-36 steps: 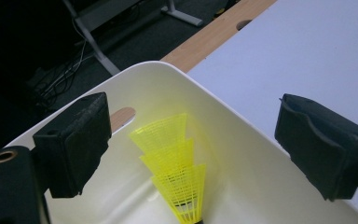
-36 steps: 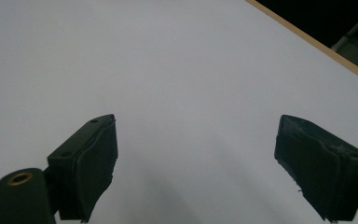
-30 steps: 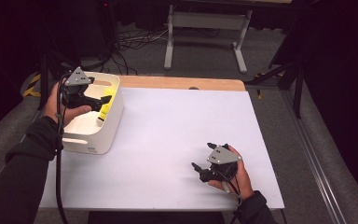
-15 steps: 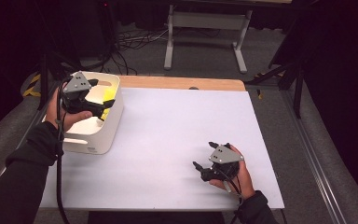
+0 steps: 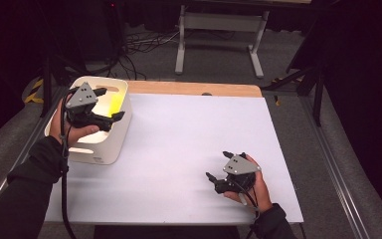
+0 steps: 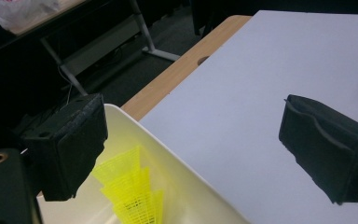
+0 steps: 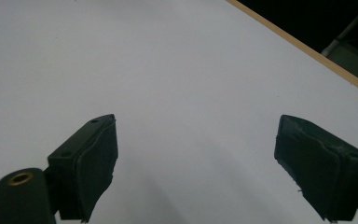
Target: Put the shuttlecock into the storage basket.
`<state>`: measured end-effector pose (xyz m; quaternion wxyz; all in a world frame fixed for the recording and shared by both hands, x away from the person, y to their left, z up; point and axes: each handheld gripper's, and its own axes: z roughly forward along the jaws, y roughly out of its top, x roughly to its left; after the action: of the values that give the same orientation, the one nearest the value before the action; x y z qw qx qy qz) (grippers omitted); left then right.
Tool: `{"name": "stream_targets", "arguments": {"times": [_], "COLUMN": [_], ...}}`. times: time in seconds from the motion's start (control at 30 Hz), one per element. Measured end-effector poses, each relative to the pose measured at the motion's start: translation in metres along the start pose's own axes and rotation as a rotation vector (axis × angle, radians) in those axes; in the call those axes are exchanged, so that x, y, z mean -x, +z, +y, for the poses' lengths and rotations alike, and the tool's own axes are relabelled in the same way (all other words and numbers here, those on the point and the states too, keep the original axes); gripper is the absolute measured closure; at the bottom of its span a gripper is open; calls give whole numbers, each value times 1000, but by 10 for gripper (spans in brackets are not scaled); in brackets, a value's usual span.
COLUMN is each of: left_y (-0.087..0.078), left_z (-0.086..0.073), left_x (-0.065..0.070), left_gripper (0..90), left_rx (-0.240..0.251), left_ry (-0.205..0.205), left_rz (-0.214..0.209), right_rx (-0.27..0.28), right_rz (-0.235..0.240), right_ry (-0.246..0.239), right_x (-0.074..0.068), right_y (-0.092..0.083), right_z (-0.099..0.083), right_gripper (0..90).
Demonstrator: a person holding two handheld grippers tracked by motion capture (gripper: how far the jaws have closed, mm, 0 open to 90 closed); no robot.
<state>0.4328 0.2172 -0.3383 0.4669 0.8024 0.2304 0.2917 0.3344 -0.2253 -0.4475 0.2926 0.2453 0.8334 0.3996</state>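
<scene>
1. Left gripper (image 5: pixel 110 119) held above the white bin (image 5: pixel 122 137), jaws spread wide and empty — yellow mesh shuttlecock (image 6: pixel 133 189) lying inside, below the jaws.
2. Right gripper (image 5: pixel 218 167) parked low over the white table (image 5: pixel 179 139), released, gripping nothing.
3. Likely step: reaching in. Next — dip into the bin, straddle the mesh, close gently.

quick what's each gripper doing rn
left gripper: open, empty, over the bin with the yellow mesh thing
right gripper: open, empty, over the table
</scene>
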Motion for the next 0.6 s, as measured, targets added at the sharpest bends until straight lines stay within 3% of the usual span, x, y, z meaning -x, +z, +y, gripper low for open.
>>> {"name": "stream_targets", "arguments": {"times": [0.13,0.6], "left_y": [-5,-20], "left_z": [-2,-8], "left_x": [5,18], "left_gripper": [82,58], "left_rx": [32,75], "left_ry": [-3,9], "left_rz": [-8,-10], "right_rx": [-2,1], "right_rz": [1,-3], "right_ry": [-1,-1], "right_x": [-1,0], "right_y": [0,-1], "right_z": [0,0], "right_gripper": [141,141]}}
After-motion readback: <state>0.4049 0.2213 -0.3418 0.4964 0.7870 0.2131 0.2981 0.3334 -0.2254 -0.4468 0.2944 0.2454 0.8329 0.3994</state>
